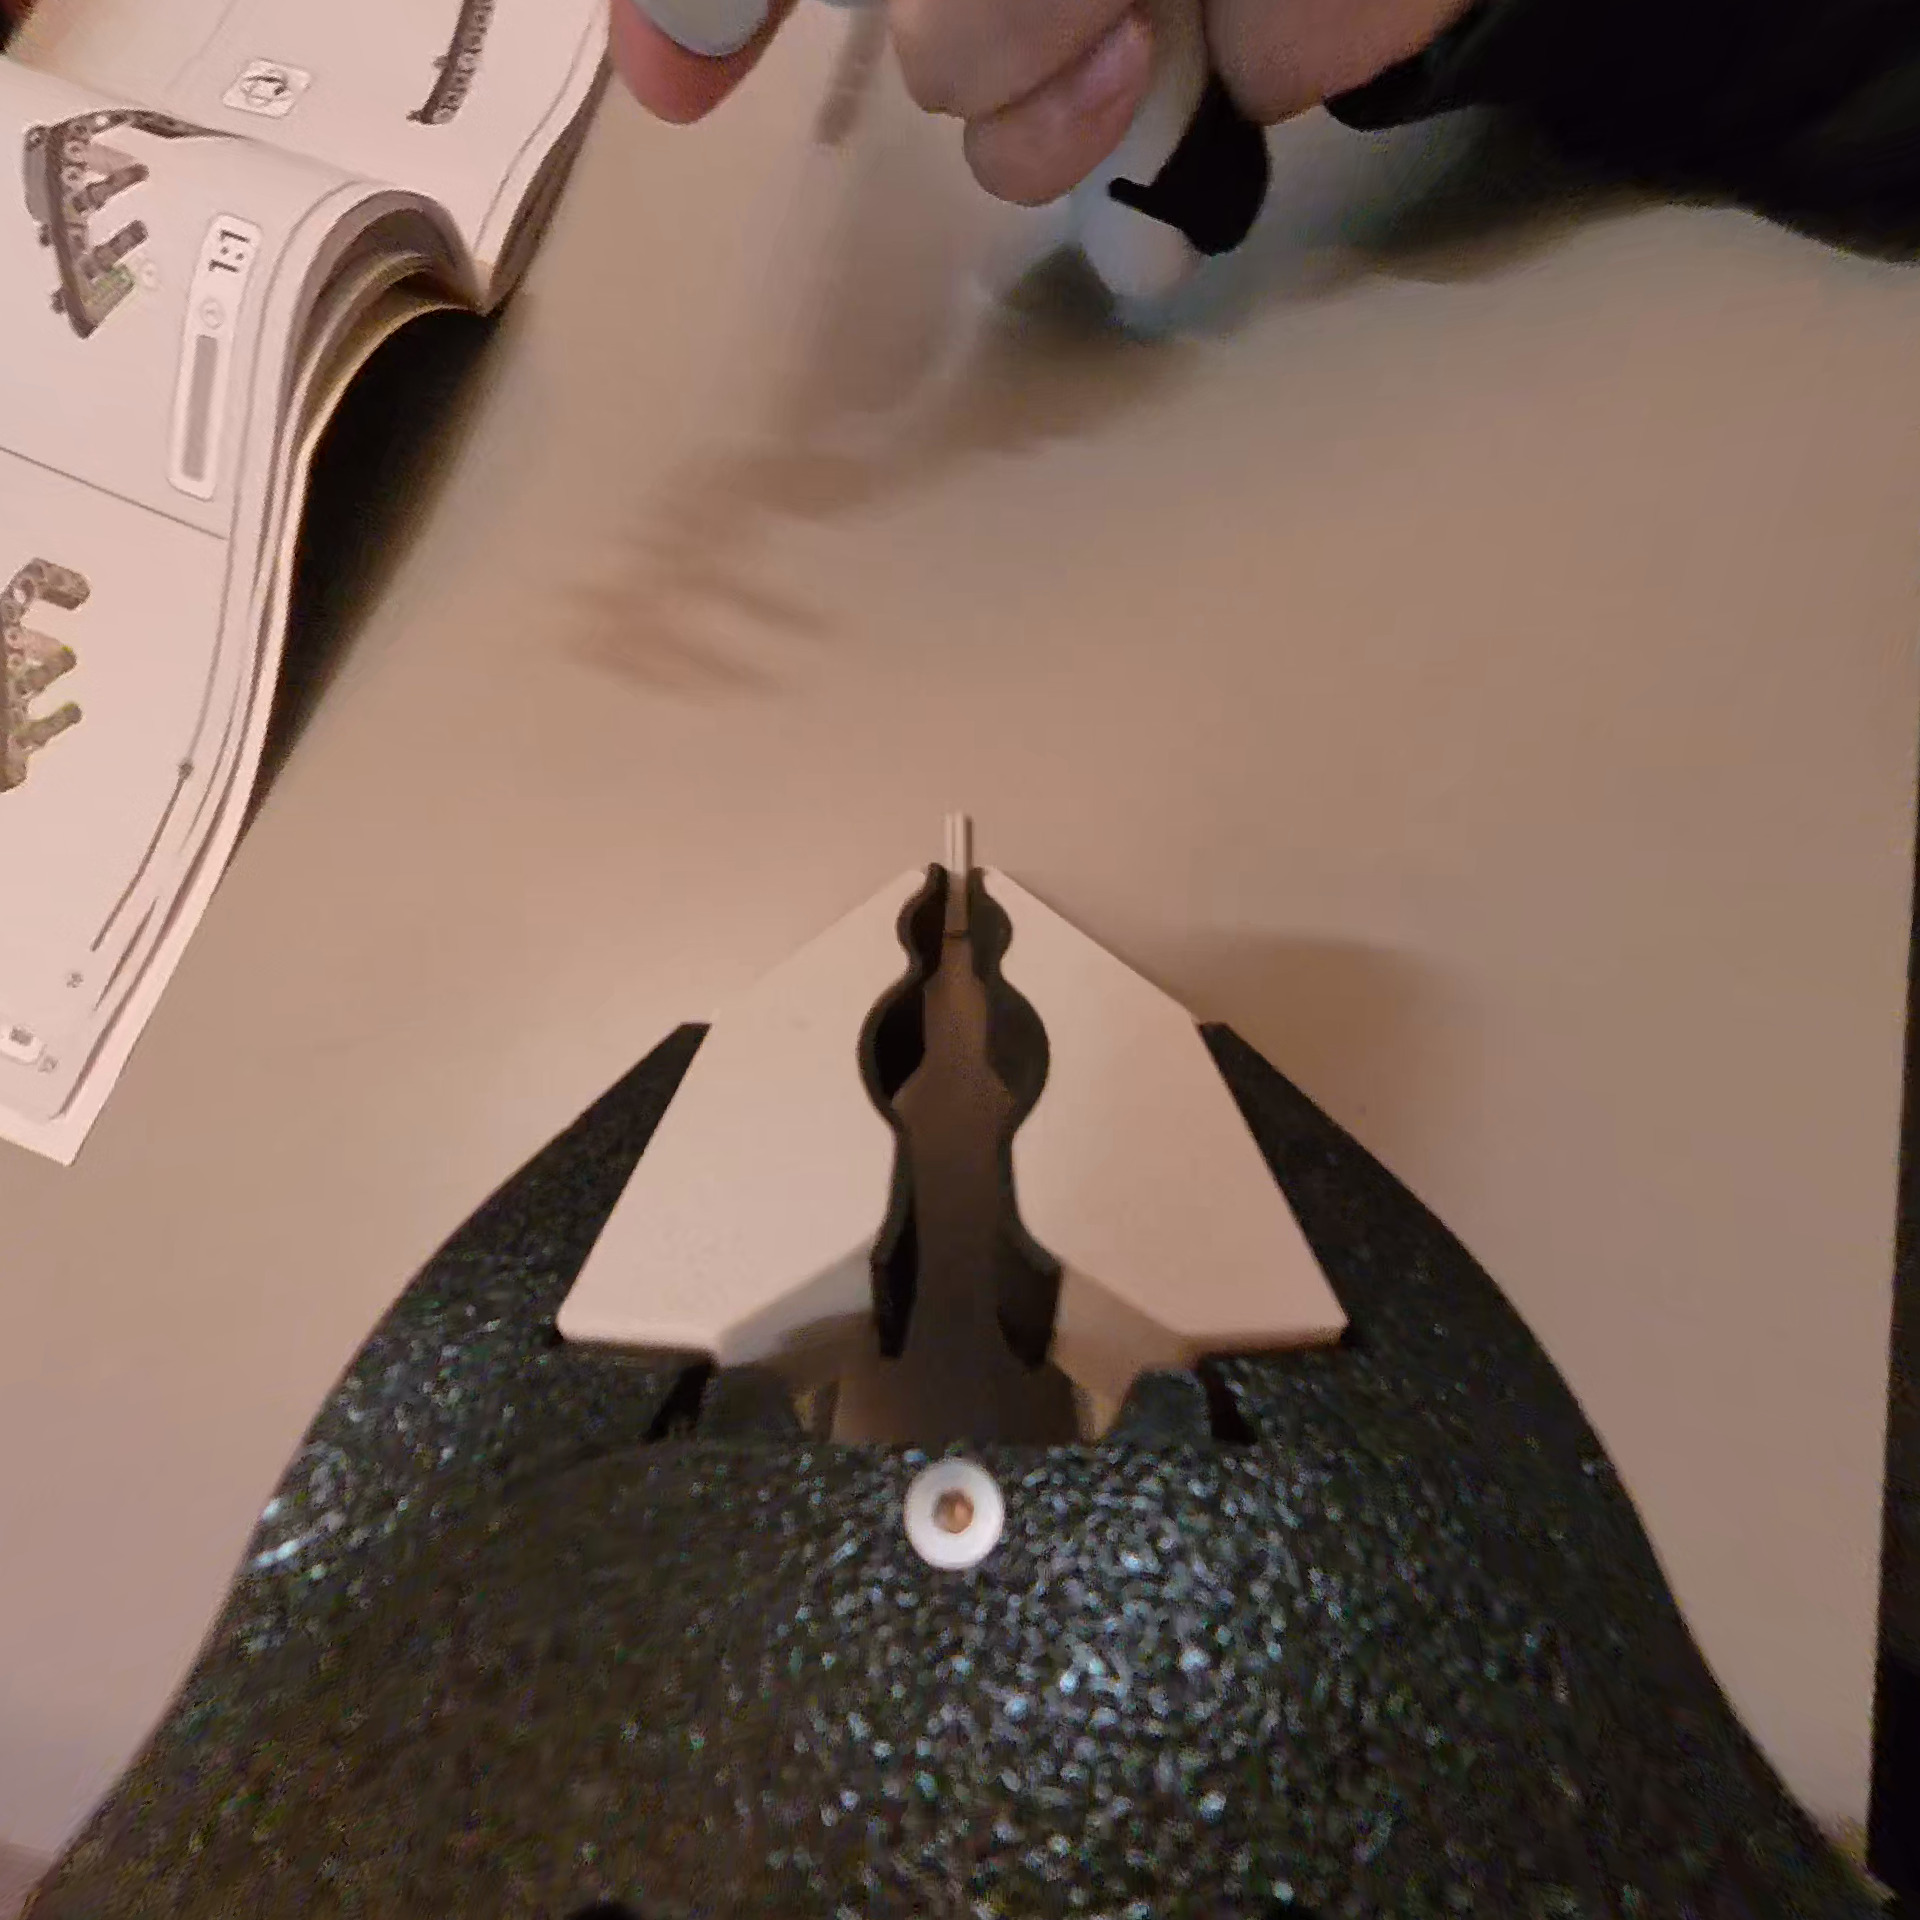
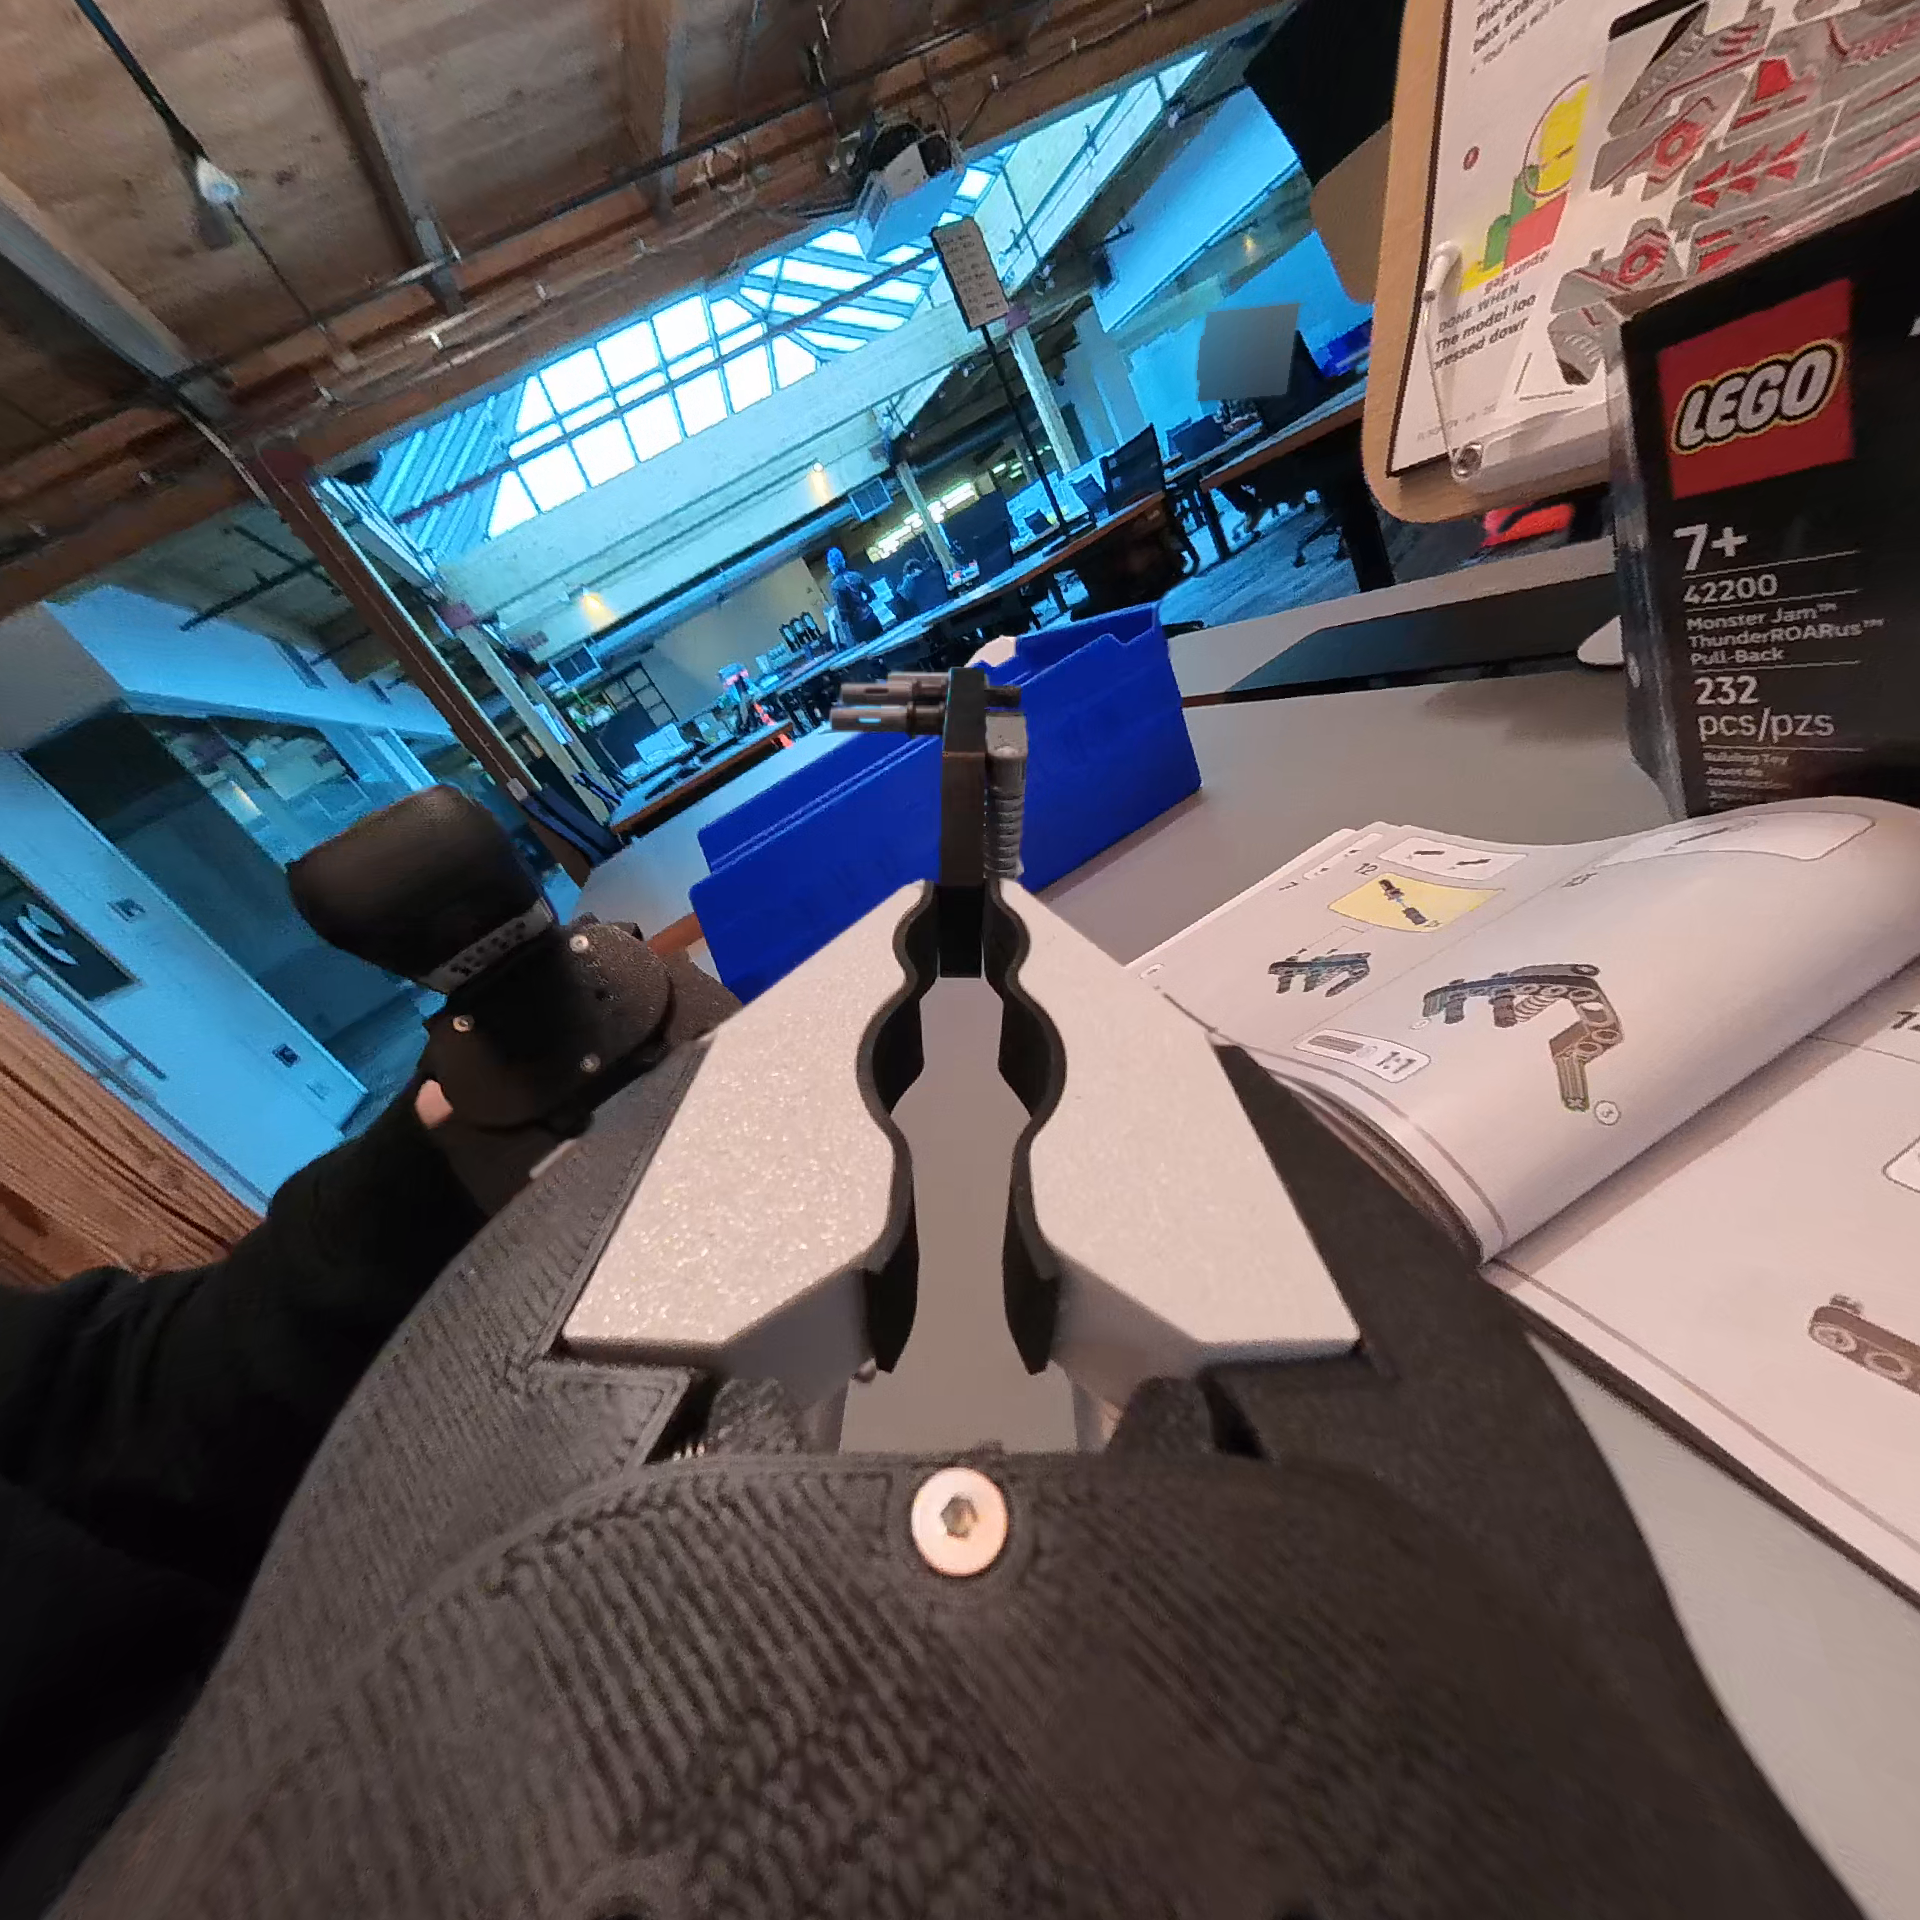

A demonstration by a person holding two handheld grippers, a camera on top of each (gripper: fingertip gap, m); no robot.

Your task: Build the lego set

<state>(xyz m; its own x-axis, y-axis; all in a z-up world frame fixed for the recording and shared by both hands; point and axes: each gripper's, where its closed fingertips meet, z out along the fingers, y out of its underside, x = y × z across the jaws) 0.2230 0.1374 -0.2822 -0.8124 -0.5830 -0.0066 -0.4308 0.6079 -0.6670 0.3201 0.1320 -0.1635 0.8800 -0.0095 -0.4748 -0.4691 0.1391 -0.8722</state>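
In the left wrist view my left gripper [image 1: 958, 883] points down at the beige table [image 1: 1351, 675] and is shut on a thin pale piece [image 1: 958, 840] that sticks out a little past the tips. In the right wrist view my right gripper [image 2: 961, 920] is raised above the table and shut on a small dark lego assembly [image 2: 961, 800]. The assembly is an upright black beam with a grey ridged part on its right side and black pins [image 2: 883, 707] pointing left at the top.
An open instruction booklet [image 1: 156, 416] lies at the left and shows in the right wrist view [image 2: 1558, 1091]. A blue bin [image 2: 914, 831], a lego box [image 2: 1766, 540] and a clipboard [image 2: 1475, 260] stand behind. A hand [image 1: 1039, 114] shows at the top, blurred. The other gripper's handle [image 2: 488, 966] is at the left. Tip to tip, the grippers are about 15 cm apart.
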